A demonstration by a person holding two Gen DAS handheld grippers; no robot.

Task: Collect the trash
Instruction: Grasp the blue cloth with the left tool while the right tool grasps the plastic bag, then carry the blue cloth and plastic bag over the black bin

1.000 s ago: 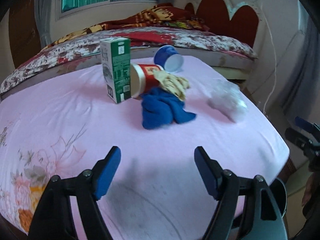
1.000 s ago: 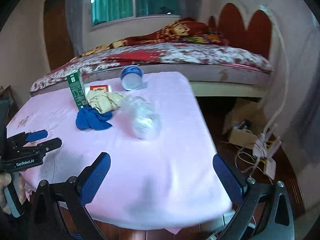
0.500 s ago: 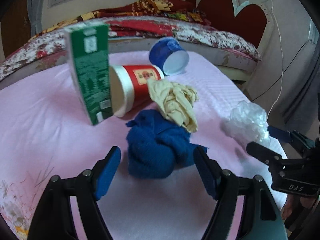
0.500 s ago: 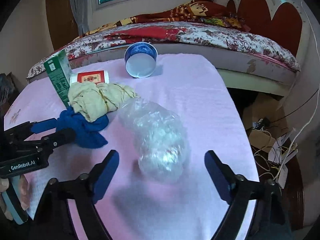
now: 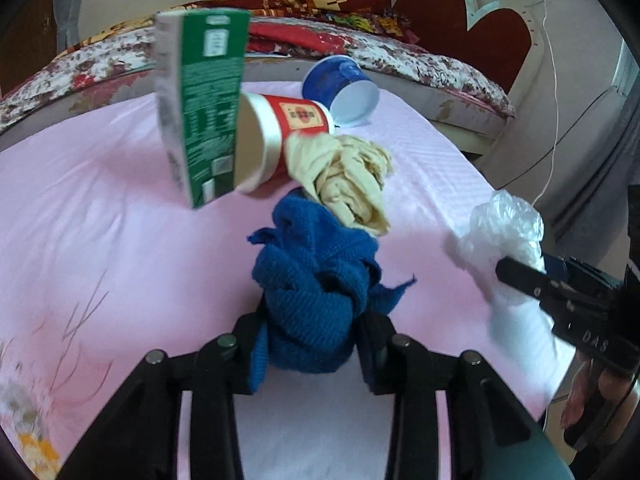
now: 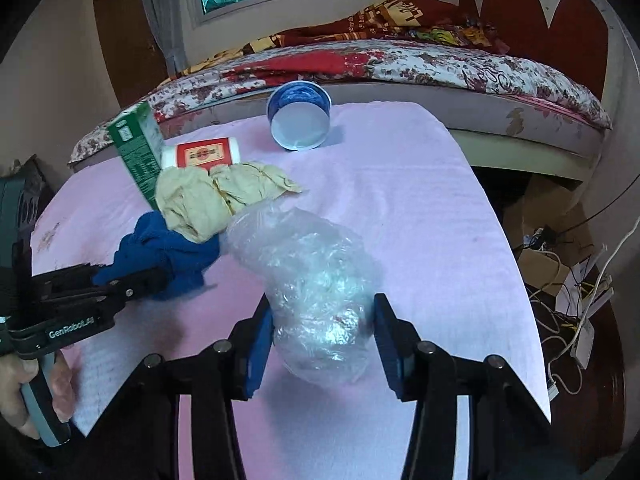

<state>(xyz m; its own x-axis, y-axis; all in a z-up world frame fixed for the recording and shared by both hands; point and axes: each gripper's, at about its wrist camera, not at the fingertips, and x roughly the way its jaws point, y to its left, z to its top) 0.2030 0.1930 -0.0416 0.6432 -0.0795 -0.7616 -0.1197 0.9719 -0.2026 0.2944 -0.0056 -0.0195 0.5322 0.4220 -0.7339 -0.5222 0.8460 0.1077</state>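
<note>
You are closing your left gripper point(image 5: 308, 356) on the crumpled blue knitted cloth point(image 5: 316, 292), its jaws having just been narrowing and now pinching the bundle's near end on the pink tablecloth point(image 5: 100, 248). Your right gripper point(image 6: 322, 340) has likewise been narrowing, its blue pads pressing the sides of the crinkled clear plastic bag point(image 6: 308, 280). At eleven o'clock from the bag a wadded beige rag point(image 6: 212, 196) is lying against the cloth. Beyond it a red-and-white paper cup point(image 6: 204, 154) is lying on its side beside an upright green carton point(image 6: 138, 148). At twelve o'clock a tipped blue cup point(image 6: 298, 118) is facing you.
</note>
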